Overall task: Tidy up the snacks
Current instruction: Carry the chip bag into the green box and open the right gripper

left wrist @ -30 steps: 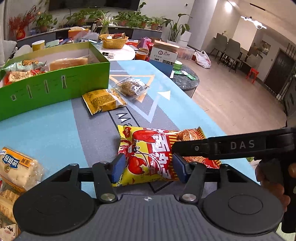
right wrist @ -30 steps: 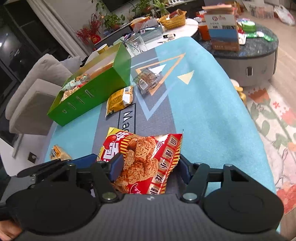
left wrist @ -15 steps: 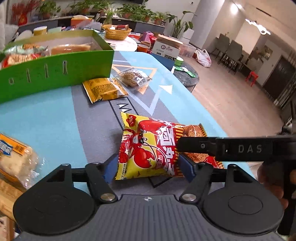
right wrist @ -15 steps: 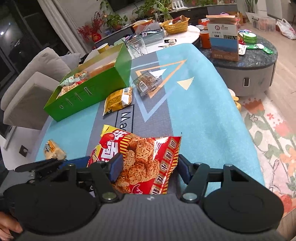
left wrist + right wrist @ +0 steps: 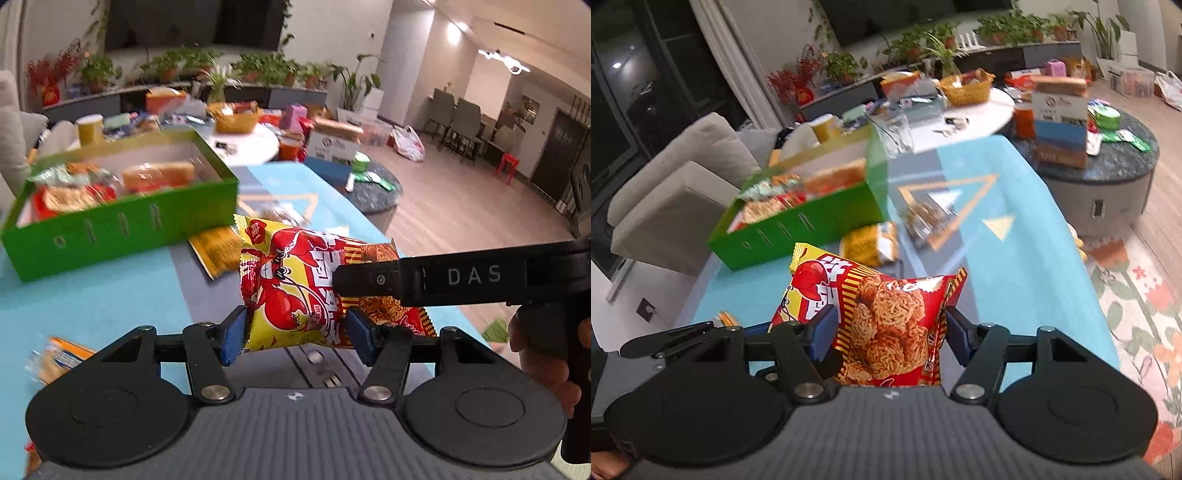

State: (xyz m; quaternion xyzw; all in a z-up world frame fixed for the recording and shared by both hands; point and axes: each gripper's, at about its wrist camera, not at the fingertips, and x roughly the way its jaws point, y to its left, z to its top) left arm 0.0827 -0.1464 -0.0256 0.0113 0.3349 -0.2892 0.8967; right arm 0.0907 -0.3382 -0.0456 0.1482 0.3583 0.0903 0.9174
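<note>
One green box [image 5: 798, 225], two hand-held grippers, perhaps four loose snack packets.

A home living room: a beige sofa [image 5: 683, 177] at far left, potted plants [image 5: 923, 40] along the far wall, dining chairs [image 5: 458, 122] (far right), a floral rug [image 5: 1137, 302].

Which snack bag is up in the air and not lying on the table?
The red-and-yellow lobster bag, lifted between both tongs. The yellow packet and the clear packet lie flat on the mat beside the green box.
</note>
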